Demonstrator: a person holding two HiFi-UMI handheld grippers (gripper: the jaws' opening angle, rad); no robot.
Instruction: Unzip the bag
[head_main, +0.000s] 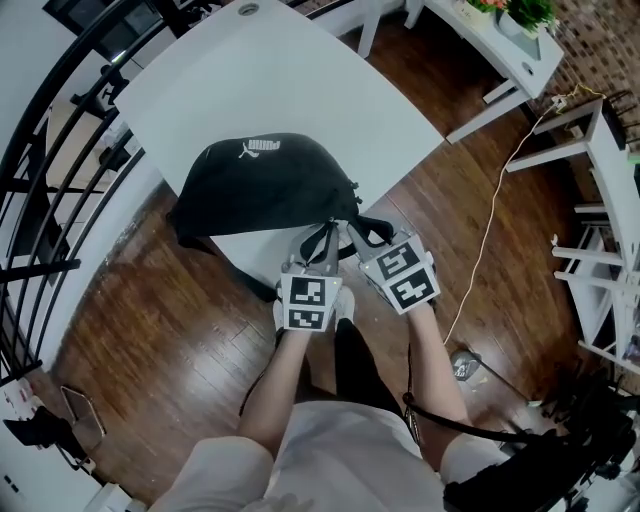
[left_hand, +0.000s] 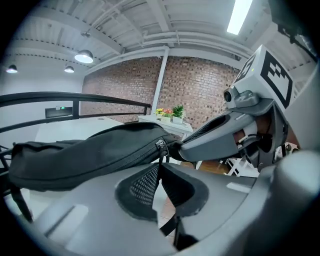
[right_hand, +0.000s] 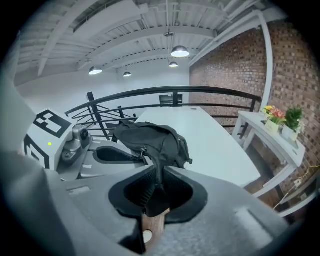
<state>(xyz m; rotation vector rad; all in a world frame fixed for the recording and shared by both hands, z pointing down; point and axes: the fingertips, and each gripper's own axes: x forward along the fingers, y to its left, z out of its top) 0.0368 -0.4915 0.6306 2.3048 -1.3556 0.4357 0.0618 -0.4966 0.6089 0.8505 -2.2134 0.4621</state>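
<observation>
**Both grippers clamped at the bag's near end, zip not yet run**

The left gripper (left_hand: 158, 183) is closed, its black ribbed pads pinching the thin black pull strap (left_hand: 160, 162) that hangs from the small metal zip slider (left_hand: 161, 145). Just beside it, the right gripper (right_hand: 156, 192) is also closed, gripping a fold of black fabric at the same end of the black fabric waist bag (head_main: 265, 185). In the head view the two sets of jaws nearly touch each other.

The bag lies on the white rectangular table (head_main: 270, 80) with its near end at the table's front edge. Its strap trails off the side. The closed zip line runs away from the slider along the bag's length, so I judge the opening pull has yet to begin.

Several things could go wrong:
- The pull strap is thin and soft. A sideways tug could draw it out from between the pads.
- If the right gripper's fabric hold slackens, the whole bag would slide with the slider instead of opening.
- Loose cloth bunched near the slider might jam it.
- A hard pull toward the person could drag the bag off the edge.
</observation>
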